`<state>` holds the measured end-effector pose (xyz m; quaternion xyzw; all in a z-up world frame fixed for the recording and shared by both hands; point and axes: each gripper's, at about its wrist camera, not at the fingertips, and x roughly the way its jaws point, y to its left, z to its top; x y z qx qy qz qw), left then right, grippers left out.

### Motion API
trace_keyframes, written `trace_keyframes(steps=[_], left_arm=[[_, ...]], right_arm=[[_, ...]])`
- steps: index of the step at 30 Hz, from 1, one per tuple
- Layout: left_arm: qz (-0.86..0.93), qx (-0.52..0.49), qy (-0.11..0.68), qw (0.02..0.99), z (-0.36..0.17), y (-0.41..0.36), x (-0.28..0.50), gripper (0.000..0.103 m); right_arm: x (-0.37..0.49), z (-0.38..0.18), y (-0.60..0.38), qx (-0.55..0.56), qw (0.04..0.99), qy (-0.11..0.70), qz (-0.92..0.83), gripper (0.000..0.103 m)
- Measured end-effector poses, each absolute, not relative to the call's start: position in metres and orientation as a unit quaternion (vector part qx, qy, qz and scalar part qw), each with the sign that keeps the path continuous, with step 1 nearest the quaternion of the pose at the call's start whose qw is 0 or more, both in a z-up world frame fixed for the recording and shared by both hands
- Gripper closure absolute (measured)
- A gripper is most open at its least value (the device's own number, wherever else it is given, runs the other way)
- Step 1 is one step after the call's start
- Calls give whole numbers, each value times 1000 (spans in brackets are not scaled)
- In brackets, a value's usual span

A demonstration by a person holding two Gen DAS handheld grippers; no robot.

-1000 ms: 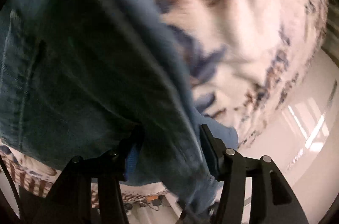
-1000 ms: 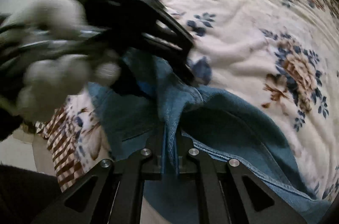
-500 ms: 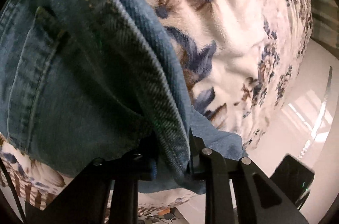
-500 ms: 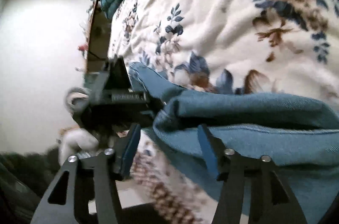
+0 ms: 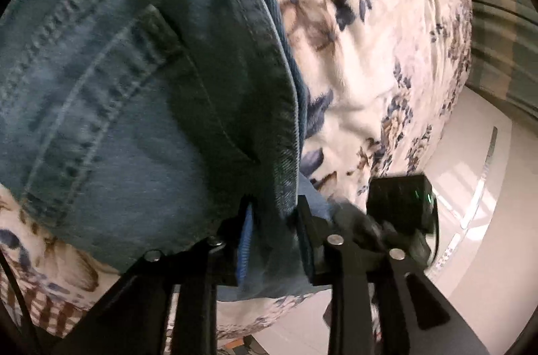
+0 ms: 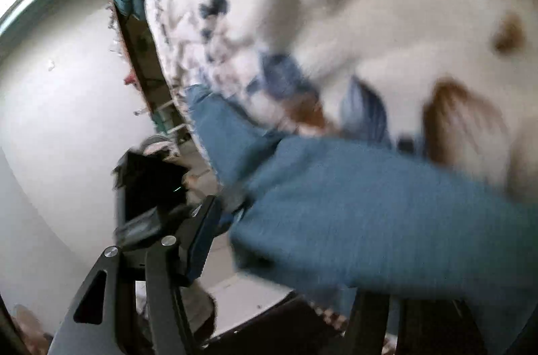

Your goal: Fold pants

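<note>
Jeans (image 5: 127, 106) lie on the flowery blanket (image 5: 386, 59) near the bed's edge, and you are part way through folding them. Your left gripper (image 5: 272, 220) pinches a thick fold of the denim; its jaws have just been opening a bit, cloth between them. Your right gripper (image 6: 279, 237) stands wide, pressing nothing, beside the blurry cloth. Next, it needs a fresh hold. Its right finger is hidden under the denim.
</note>
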<state>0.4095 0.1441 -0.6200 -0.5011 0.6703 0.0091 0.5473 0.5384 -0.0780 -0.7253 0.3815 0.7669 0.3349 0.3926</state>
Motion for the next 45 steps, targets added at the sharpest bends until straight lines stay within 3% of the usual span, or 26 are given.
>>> trace_keyframes(steps=[5, 8, 9, 10, 11, 13, 17, 18, 19, 21, 23, 24, 25, 29, 33, 35, 36, 37, 41, 42, 43, 45], left_arm=[[-7, -391, 674, 627, -593, 141, 414, 72], [7, -303, 672, 676, -585, 142, 414, 69], [17, -282, 671, 686, -587, 144, 414, 69], [26, -267, 671, 691, -591, 146, 414, 68], [35, -248, 677, 692, -600, 148, 414, 68], [37, -262, 695, 668, -621, 155, 413, 69], [32, -268, 700, 661, -632, 157, 417, 68], [32, -268, 700, 661, -632, 157, 417, 68], [31, -268, 701, 660, -633, 157, 416, 68], [30, -266, 703, 659, -633, 153, 420, 69], [27, -256, 706, 660, -634, 150, 421, 69], [25, -249, 709, 660, -634, 150, 421, 69], [23, -247, 711, 658, -633, 150, 420, 69], [15, -245, 712, 658, -634, 149, 422, 69], [15, -259, 712, 653, -634, 152, 422, 69], [17, -267, 712, 649, -630, 158, 419, 68], [17, -271, 713, 647, -627, 158, 419, 68], [16, -275, 711, 647, -623, 159, 419, 68], [7, -270, 688, 673, -597, 160, 419, 68], [5, -264, 683, 681, -592, 160, 420, 68], [5, -258, 678, 688, -590, 160, 422, 68], [15, -234, 662, 712, -586, 162, 426, 66]], right_arm=[[546, -730, -21, 284, 401, 793, 361, 38], [553, -738, -14, 280, 407, 800, 341, 39], [554, -738, -17, 290, 409, 796, 338, 47], [556, -733, -22, 293, 422, 790, 335, 73], [554, -729, -28, 289, 435, 787, 329, 84], [567, -711, -61, 346, 468, 752, 309, 89], [572, -712, -83, 398, 457, 737, 299, 84], [571, -715, -77, 390, 446, 746, 305, 74], [569, -718, -69, 377, 437, 754, 314, 55], [567, -714, -50, 340, 424, 764, 348, 40], [565, -710, -25, 250, 431, 789, 360, 47], [560, -710, -15, 209, 428, 805, 352, 72], [561, -712, -12, 193, 419, 820, 338, 85], [606, -690, -75, 272, 494, 790, 241, 90], [645, -658, -136, 338, 552, 731, 215, 89], [643, -643, -127, 300, 548, 738, 255, 68], [639, -638, -123, 273, 545, 743, 276, 48], [628, -631, -107, 247, 531, 748, 311, 44], [563, -654, -47, 120, 439, 814, 361, 45], [553, -670, -46, 81, 451, 830, 318, 57], [551, -680, -52, 57, 481, 833, 268, 86], [567, -689, -86, 97, 562, 805, 162, 103]])
